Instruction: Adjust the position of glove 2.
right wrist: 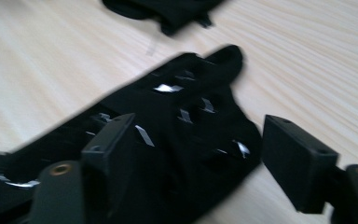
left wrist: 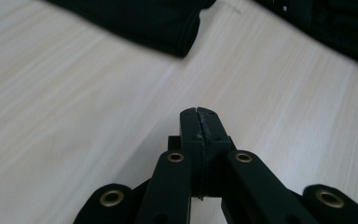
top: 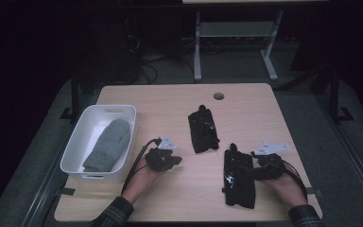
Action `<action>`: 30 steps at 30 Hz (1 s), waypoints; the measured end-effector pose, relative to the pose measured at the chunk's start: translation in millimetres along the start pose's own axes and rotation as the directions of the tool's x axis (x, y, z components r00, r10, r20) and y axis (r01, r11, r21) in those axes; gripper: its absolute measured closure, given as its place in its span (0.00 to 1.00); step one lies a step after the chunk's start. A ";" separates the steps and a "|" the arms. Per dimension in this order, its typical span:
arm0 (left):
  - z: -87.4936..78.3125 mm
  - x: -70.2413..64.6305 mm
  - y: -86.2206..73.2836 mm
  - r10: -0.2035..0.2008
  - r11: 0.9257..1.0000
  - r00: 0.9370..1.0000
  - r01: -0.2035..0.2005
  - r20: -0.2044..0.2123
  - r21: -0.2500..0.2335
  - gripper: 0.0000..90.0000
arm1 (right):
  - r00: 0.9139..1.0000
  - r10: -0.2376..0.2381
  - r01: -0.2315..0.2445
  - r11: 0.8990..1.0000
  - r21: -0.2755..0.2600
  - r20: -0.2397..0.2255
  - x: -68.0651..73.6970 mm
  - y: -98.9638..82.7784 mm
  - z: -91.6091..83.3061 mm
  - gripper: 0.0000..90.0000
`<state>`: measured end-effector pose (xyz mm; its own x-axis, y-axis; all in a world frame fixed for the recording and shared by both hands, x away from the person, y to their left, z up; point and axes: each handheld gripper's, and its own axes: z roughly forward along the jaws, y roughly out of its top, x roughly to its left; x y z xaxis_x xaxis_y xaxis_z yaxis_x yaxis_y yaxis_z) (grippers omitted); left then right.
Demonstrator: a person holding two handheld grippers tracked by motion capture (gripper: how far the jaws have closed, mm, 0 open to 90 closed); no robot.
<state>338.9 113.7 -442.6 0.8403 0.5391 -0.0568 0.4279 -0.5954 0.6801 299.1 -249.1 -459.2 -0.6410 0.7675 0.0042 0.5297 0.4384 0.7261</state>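
High view, work in hand: two black gloves lie on the tabletop [top: 170, 208]; the near glove [top: 238, 182] lies under the right tongs [top: 255, 169], while the far glove [top: 203, 128] lies apart, toward the middle.
High view, bin: a white bin [top: 75, 146] stands at the left edge with one grey mitten [top: 108, 144] inside; nothing else in it that I can make out.
High view, left tongs [top: 170, 161]: over bare wood beside the bin, carrying nothing.
Left gripper view: the tongs [left wrist: 198, 116] are pressed together on nothing, and a glove's edge [left wrist: 168, 28] lies ahead.
Right gripper view: the tongs [right wrist: 214, 144] stand spread, straddling the near glove [right wrist: 182, 121] without pinching it.
Doing it well: I'd say lower them, bite into the cloth mid-palm, lift clear, then carry it to the bin.
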 end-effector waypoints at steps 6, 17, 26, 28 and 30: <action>21.5 9.9 33.1 0.007 0.999 1.000 -0.006 0.005 -0.036 0.99 | 0.998 0.054 -0.053 0.998 -0.022 0.044 -19.9 -11.5 -9.4 0.25; 69.1 25.9 63.3 -0.003 1.000 1.000 0.004 0.031 -0.028 0.99 | 0.995 0.077 -0.076 0.997 -0.020 0.070 -30.3 -18.1 -11.5 0.21; 74.9 17.7 52.4 0.005 0.999 0.996 -0.009 0.085 0.043 0.99 | 0.995 0.072 -0.071 0.997 -0.018 0.068 -30.2 -18.2 -11.0 0.20; 71.0 14.6 48.0 0.008 0.999 0.995 -0.012 0.099 0.047 0.99 | 0.995 0.069 -0.068 0.998 -0.018 0.068 -29.8 -17.9 -11.0 0.20; 67.4 10.1 43.8 0.010 0.999 0.993 -0.015 0.117 0.047 0.99 | 0.995 0.068 -0.067 0.998 -0.018 0.069 -29.4 -17.6 -11.0 0.20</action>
<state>388.5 52.9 -462.7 0.8776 0.4600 -0.1349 0.4300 -0.6310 0.6458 302.6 -284.5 -464.5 -0.5637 0.8260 0.0058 0.5613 0.3779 0.7363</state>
